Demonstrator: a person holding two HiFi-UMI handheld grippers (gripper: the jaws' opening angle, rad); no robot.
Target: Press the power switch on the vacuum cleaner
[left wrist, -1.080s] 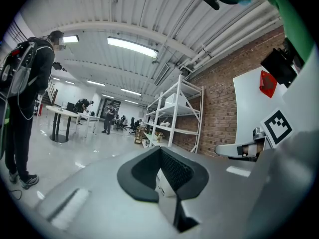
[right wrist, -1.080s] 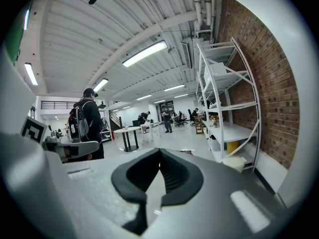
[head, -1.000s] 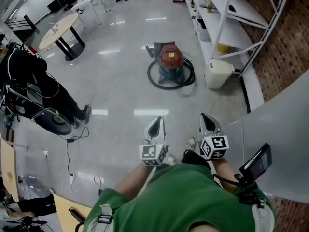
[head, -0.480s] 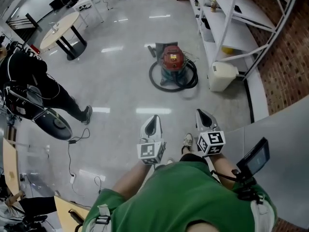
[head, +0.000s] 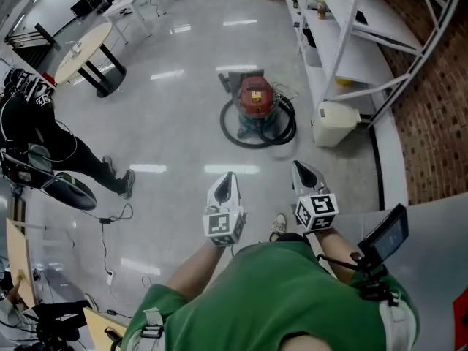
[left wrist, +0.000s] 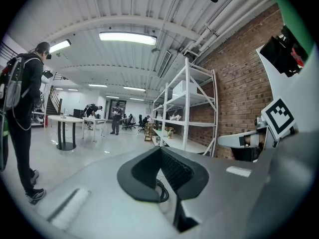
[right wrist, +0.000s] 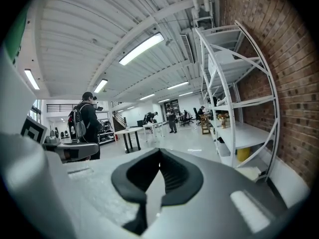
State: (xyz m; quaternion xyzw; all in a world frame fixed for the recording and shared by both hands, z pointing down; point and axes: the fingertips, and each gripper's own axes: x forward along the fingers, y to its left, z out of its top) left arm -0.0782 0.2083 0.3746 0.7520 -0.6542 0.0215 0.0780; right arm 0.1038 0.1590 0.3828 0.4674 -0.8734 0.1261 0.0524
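Observation:
The vacuum cleaner [head: 255,96] is a red drum on a teal base, standing on the glossy floor with its black hose [head: 235,132] coiled around it. It shows in the head view, well ahead of both grippers. My left gripper [head: 227,177] and right gripper [head: 299,167] are held side by side at waist height, both pointing toward the vacuum and far short of it. Each has its jaws closed together with nothing between them. In the gripper views, the left gripper [left wrist: 160,151] and right gripper [right wrist: 159,153] look out level across the hall.
White shelving [head: 344,28] runs along the brick wall on the right, with a cream container [head: 335,123] on the floor beside the vacuum. A person in black [head: 33,134] stands at the left, near a floor cable [head: 104,221]. A round table [head: 82,52] stands far left.
The vacuum sits slightly lower-left in view than before. The person in black has moved left. Both grippers rose a little in the frame and stay shut.

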